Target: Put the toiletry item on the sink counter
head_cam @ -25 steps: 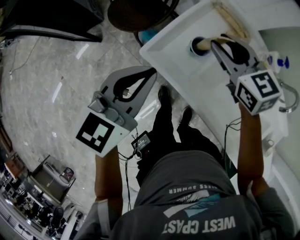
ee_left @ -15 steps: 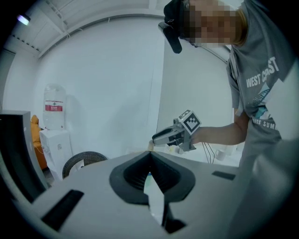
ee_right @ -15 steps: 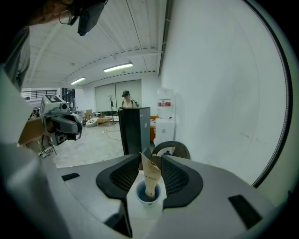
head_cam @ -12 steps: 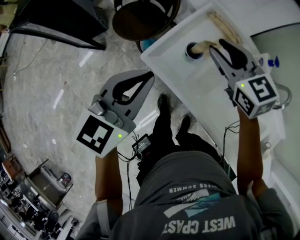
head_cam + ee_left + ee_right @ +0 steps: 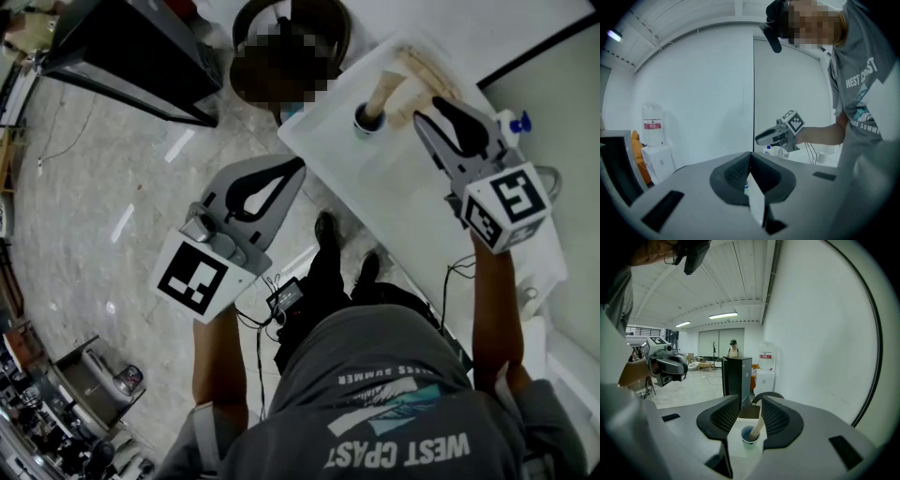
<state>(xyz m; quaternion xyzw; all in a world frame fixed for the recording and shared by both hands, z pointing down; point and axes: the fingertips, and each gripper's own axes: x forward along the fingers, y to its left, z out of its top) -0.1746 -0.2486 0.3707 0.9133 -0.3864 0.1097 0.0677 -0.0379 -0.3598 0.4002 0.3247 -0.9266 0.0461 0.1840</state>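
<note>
A small blue-rimmed cup (image 5: 364,120) stands on the white sink counter (image 5: 375,178) near its far end. A beige stick-like toiletry item (image 5: 382,92) leans out of the cup. My right gripper (image 5: 419,114) hovers just to the right of the cup, open and holding nothing. In the right gripper view the cup (image 5: 750,434) and the item (image 5: 758,423) show in the gap ahead of the right gripper (image 5: 751,404). My left gripper (image 5: 300,164) hangs over the floor, left of the counter, and the left gripper (image 5: 751,157) is shut on nothing.
A longer beige piece (image 5: 431,70) lies on the counter behind the cup. A faucet (image 5: 553,178) and a blue-capped bottle (image 5: 514,120) sit at the counter's right. A black cabinet (image 5: 131,56) and a round stool (image 5: 328,19) stand on the marble floor beyond.
My right gripper has let go of the beige item and drawn back from the cup, where the item now leans. The left gripper stays where it was.
</note>
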